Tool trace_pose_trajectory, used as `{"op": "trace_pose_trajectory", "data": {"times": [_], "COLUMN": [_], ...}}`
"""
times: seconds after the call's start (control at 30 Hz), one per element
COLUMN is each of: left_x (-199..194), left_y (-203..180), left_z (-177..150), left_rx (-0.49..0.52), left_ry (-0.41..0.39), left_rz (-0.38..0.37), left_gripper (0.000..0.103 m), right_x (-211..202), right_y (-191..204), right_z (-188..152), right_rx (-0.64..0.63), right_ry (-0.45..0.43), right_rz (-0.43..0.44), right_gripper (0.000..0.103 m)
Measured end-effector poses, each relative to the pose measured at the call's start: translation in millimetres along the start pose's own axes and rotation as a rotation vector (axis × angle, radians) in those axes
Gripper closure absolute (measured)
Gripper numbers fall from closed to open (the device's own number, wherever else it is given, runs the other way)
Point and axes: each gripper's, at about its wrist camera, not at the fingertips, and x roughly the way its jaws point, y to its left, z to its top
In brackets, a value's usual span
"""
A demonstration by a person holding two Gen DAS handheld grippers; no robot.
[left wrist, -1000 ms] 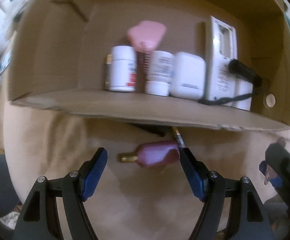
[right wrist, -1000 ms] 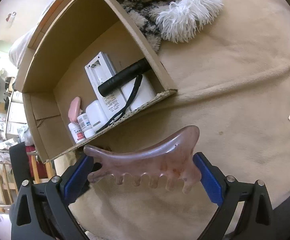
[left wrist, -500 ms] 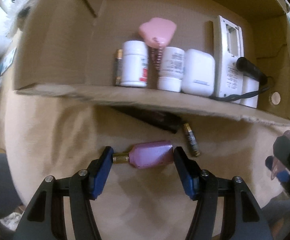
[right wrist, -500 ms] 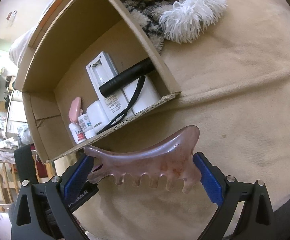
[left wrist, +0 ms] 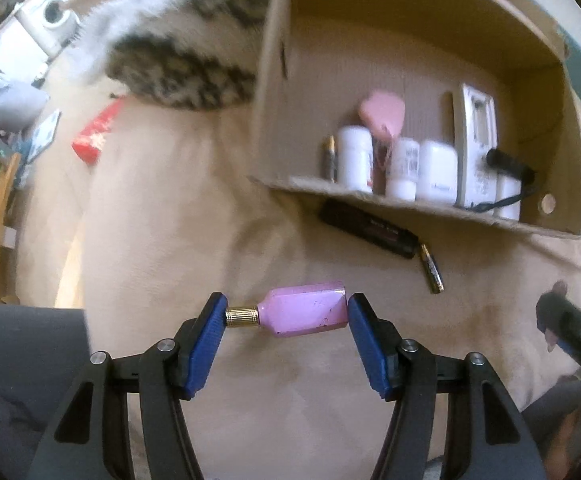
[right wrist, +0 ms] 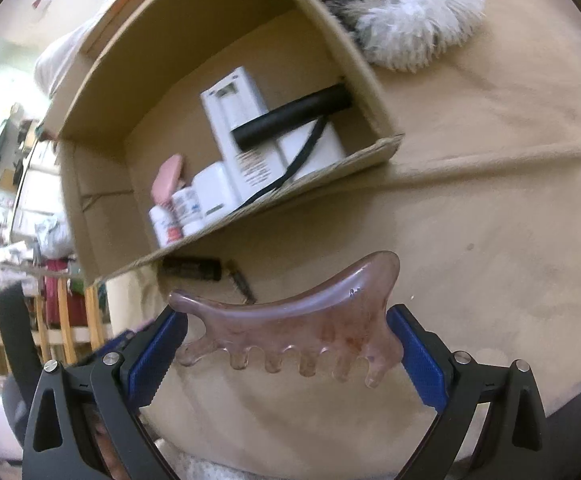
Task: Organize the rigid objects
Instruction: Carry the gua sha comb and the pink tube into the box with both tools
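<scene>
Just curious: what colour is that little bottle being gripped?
Pink, with a gold cap; the little bottle shows best in the left wrist view.

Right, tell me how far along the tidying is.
Partly done. The cardboard box already holds white bottles, a pink case, a white device and a black tube. In hand: the left gripper grips a pink bottle, and the right gripper holds a comb. Left on the blanket: a black stick and a battery.
</scene>
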Motion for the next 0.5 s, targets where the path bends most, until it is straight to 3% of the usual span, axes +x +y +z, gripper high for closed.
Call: {"op": "trace_pose_trajectory", "data": {"times": [0.17,0.5], "left_x": [-46.4,-88.4], "left_y": [18.8,-26.3], "left_z": [4.9,54.0], "left_rx": [-0.004,-0.002], "left_ry": [-0.102,-0.218], "left_rz": [-0.01,-0.032], "left_gripper": [0.044,0.044], "right_x": [-22.9,-63.0], "right_y": [13.6,47.5], "right_z": [-6.6,20.9], "right_rx": [-0.05,-0.154], "right_ry": [-0.049,-0.175], "right_rz": [0.082,0.123], "right_gripper": [0.0,0.0]}}
